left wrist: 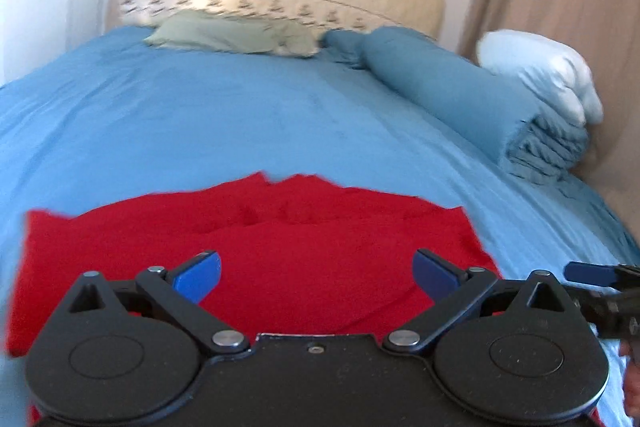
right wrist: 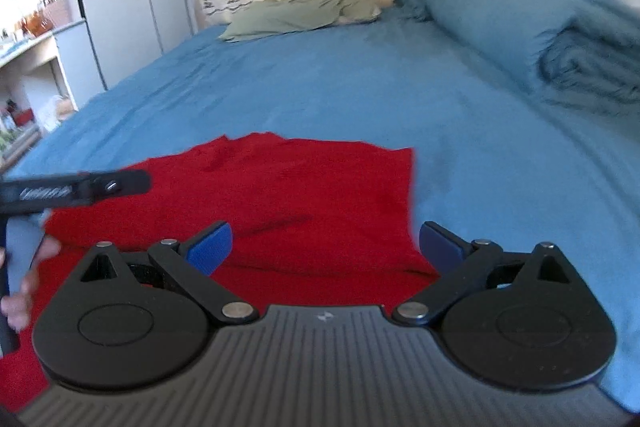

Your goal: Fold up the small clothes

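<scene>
**Both grippers open over red cloth, no grip yet**

Cloth point(left wrist: 256, 247) lies spread on the bed point(left wrist: 200, 115), near edge under both tools, far edge ragged w/ a small notch. Long axis looks left-right across both views, tho fisheye bends it.

Left gripper point(left wrist: 316, 277): fingers wide apart, nothing btwn them, cloth straight ahead and below; it sits over the cloth's middle-to-right part. Contact w/ fabric: can't tell.

Right gripper point(right wrist: 324, 247): also wide open, empty. Its left finger point(right wrist: 210, 247) is over red, right finger point(right wrist: 438, 245) at or just past the cloth's right edge point(right wrist: 412, 195), over bare sheet.

So right tool is nearer the right edge/corner; left tool would need to shift left for the other side. Likely next: pinch near-edge corners, fold away toward the pillow point(right wrist: 288, 15). Risk: thin fabric, sheet gets pinched too.
</scene>
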The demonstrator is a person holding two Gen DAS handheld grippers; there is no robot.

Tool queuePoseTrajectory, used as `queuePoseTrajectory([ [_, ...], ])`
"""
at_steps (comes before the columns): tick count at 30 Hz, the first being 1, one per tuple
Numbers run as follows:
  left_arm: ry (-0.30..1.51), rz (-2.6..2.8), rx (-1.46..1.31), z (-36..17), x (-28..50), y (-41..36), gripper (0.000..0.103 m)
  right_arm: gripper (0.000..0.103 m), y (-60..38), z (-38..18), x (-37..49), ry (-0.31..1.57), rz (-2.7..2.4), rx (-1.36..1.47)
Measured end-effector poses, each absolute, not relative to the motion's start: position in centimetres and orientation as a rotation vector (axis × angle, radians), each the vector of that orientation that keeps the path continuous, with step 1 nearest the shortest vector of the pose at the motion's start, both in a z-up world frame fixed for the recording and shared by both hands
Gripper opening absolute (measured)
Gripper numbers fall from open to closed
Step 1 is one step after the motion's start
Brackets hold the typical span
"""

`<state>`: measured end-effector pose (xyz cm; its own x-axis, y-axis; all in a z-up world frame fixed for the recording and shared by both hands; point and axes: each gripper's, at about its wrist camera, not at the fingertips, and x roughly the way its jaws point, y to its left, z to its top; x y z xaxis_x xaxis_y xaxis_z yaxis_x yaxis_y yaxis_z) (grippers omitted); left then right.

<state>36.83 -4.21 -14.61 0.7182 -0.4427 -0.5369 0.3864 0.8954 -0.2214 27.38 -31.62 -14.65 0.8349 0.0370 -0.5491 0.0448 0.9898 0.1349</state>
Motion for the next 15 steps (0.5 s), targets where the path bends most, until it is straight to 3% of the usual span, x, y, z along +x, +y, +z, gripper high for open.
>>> queuePoseTrajectory([
  [7, 0.684, -0.339, -0.077, -16.8, 36.1, 0.9, 0.103, 0.103, -28.4, -16.9, 31.6, 0.625, 0.007, 0.286],
  [15, 0.725, -0.351, -0.121, -19.5, 35.5, 3.3, 0.103, 0.075, -27.6, -20.5, 36.2, 0.676, -0.079, 0.448],
])
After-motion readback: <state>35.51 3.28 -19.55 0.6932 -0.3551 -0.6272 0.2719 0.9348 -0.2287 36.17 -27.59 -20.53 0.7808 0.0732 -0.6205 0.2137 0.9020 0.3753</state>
